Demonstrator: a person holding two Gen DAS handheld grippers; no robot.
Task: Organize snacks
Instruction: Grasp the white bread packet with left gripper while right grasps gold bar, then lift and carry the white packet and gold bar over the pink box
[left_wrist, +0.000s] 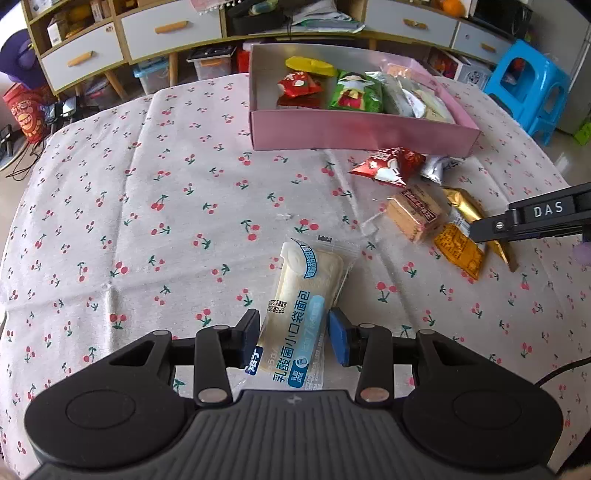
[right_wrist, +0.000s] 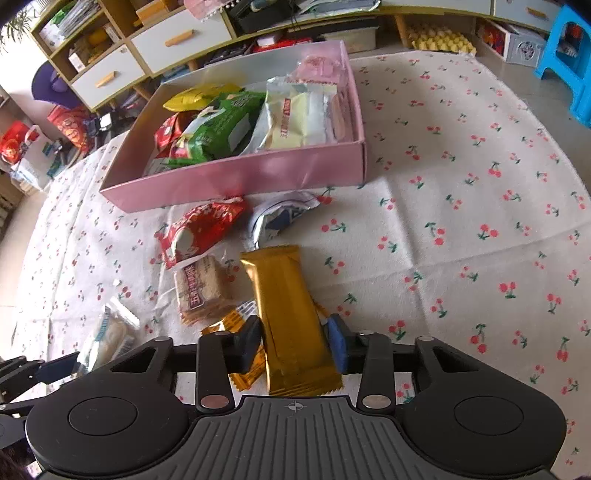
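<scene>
My left gripper is shut on a white-and-blue bread packet, which also shows at the left edge of the right wrist view. My right gripper is shut on a long gold snack bar; it shows from the side in the left wrist view. A pink box at the back of the table holds several snacks. Loose on the cloth lie a red packet, a silver-blue packet, a cracker pack and an orange packet.
The table is covered by a cherry-print cloth. Behind it stand a shelf unit with drawers and a blue plastic stool. A black cable runs at the right edge.
</scene>
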